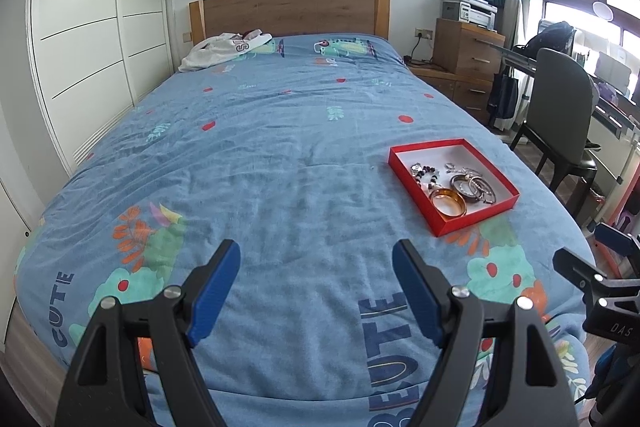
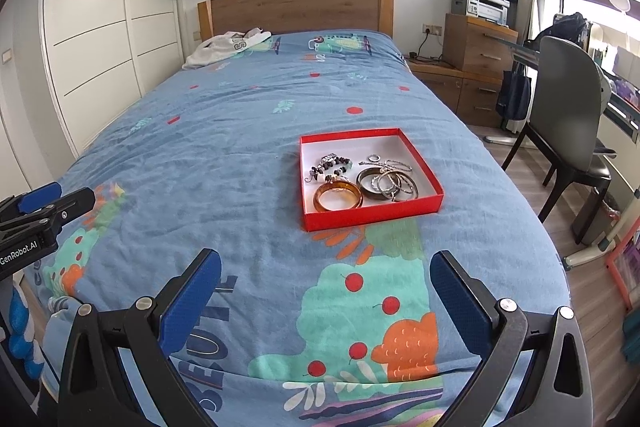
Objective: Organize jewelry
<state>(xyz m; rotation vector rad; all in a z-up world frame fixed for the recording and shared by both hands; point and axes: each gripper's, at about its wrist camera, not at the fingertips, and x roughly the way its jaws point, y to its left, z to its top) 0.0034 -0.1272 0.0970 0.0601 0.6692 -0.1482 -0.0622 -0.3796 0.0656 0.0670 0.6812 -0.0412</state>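
- We hold our left gripper and right gripper above the foot of the blue patterned bedspread, both with blue-padded jaws spread wide and gripping nothing.
- The shallow red cardboard box with a white inside lies on that bedspread, well ahead of both grippers.
- Inside the box we see an amber bangle, silver bangles just beside it, and a dark beaded bracelet behind them.

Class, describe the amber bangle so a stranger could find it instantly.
Start at the blue bedspread and find the red tray lying on it. The amber bangle lies at the tray's near edge, left of the silver bangles; it alone is thick, glossy and orange-brown.
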